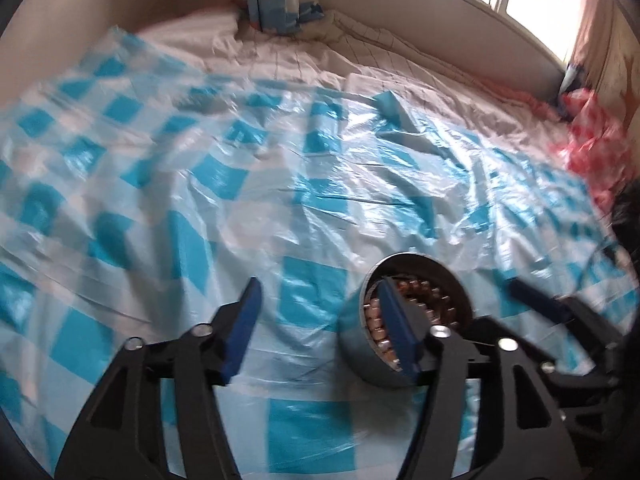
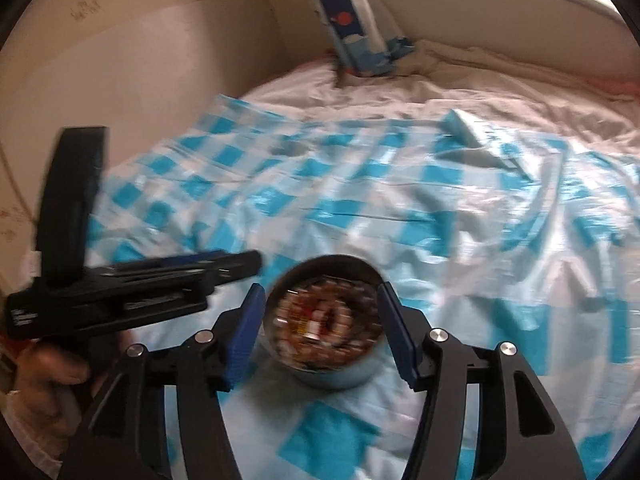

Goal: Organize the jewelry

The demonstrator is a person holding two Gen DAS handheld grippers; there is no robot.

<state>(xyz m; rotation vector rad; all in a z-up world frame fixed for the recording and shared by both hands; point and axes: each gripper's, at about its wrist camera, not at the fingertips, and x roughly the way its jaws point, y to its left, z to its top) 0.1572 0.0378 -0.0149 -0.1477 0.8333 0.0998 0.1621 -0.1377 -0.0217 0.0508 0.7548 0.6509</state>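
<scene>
1. One round grey metal tin [image 2: 326, 336] of beaded jewellery sits on the blue-and-white checked plastic sheet [image 2: 400, 216] spread over the bed, near my cameras, and it is the only container I can count.
2. I have the right gripper [image 2: 320, 332] spread wide with one blue pad on each side of the tin; the pads look close to the wall, but I cannot tell whether they touch, and they hold nothing.
3. I have the left gripper [image 1: 320, 328] wide open too, gripping nothing. Its right finger [image 1: 396, 332] overlaps the tin's mouth in the left wrist view, and I cannot tell whether it dips inside or hovers in front.
4. Inside the tin [image 1: 404, 320] lies a coil of brown, copper and pale beads [image 2: 320, 324]; blur stops me counting strands or pieces.
5. I judge the step in hand is securing the tin. The next move calls for closing the right pads squarely on the wall, steady, so nothing spills.
6. Counted: two grippers, one tin, one sheet.
</scene>
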